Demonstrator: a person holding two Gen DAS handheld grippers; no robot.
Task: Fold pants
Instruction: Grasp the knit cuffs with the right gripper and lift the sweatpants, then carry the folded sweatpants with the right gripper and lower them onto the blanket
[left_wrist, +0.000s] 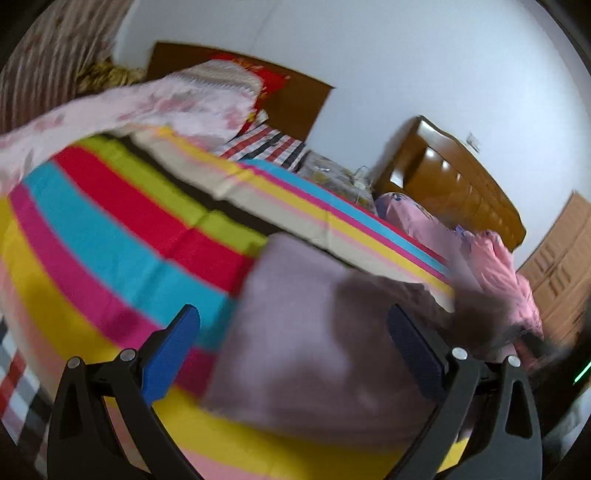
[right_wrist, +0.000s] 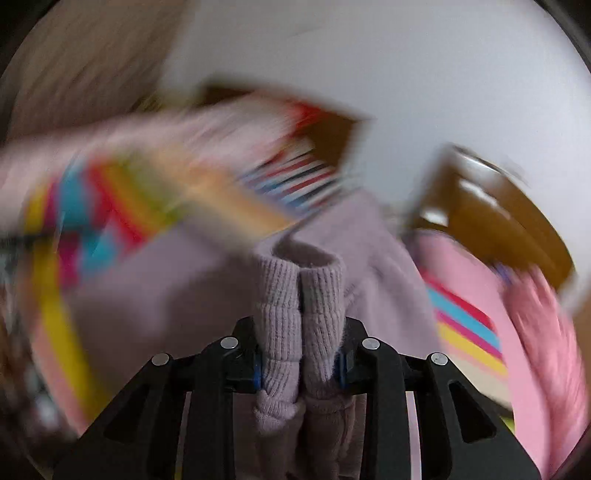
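Observation:
The pants (left_wrist: 314, 332) are pale lilac knit fabric lying on a bed with a rainbow-striped sheet (left_wrist: 110, 229). In the left wrist view my left gripper (left_wrist: 295, 347) is open, its blue-padded fingers (left_wrist: 173, 350) spread wide over the near part of the pants, touching nothing that I can see. In the right wrist view my right gripper (right_wrist: 301, 362) is shut on the two ribbed cuffs of the pants (right_wrist: 299, 295), bunched side by side between the jaws. The rest of the pants (right_wrist: 184, 288) trails away beyond. This view is heavily motion-blurred.
A pink floral quilt (left_wrist: 147, 107) and pillows lie at the head of the bed. Pink clothes (left_wrist: 491, 266) are piled at the right edge. A wooden bedside cabinet (left_wrist: 454, 177) and a wooden headboard (left_wrist: 291, 96) stand against the white wall.

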